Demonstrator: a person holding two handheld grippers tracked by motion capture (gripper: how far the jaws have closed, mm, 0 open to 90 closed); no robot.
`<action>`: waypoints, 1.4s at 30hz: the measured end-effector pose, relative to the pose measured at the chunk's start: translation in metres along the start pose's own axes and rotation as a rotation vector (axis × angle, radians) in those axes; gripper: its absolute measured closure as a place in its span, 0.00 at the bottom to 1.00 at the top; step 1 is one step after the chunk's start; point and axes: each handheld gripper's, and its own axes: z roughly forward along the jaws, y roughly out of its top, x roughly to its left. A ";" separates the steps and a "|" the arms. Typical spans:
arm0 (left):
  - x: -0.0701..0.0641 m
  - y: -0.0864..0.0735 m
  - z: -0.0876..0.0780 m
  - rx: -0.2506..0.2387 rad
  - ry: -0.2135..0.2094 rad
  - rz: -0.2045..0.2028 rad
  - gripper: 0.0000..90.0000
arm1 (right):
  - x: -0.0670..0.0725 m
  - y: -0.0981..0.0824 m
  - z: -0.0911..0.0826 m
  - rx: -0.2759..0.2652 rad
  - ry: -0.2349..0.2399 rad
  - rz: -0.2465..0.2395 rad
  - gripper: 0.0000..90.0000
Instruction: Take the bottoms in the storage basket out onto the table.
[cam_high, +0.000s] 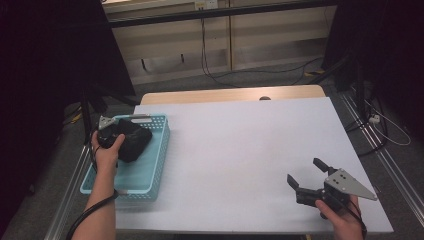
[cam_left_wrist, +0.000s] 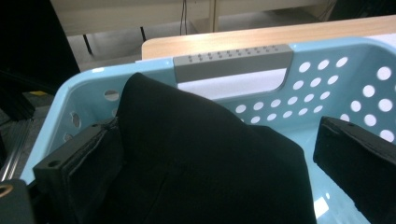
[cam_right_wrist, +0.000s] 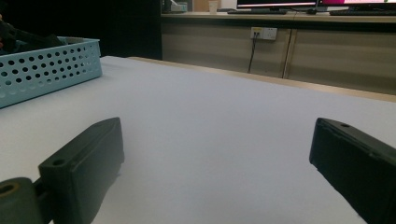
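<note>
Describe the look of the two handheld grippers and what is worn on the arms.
Both grippers, left gripper and right gripper, are black with two blocky, padded jaws and a grey three-cornered plate on top, dotted with small holes. A black cable trails along the left forearm. Forearms are bare, no sleeves in view.

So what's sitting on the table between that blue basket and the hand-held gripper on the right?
Nothing: in the high view, bare white table runs from the blue basket to the right hand-held gripper.
</note>
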 end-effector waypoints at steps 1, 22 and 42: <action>0.000 -0.001 0.001 0.007 0.000 -0.007 0.02 | 0.000 0.000 0.000 0.001 0.001 0.002 0.02; -0.013 -0.008 0.019 0.130 -0.052 0.027 0.00 | 0.002 0.000 0.000 0.003 0.016 -0.002 0.02; -0.016 -0.015 0.025 0.214 -0.004 0.103 0.00 | 0.001 -0.001 -0.001 0.005 0.016 0.003 0.02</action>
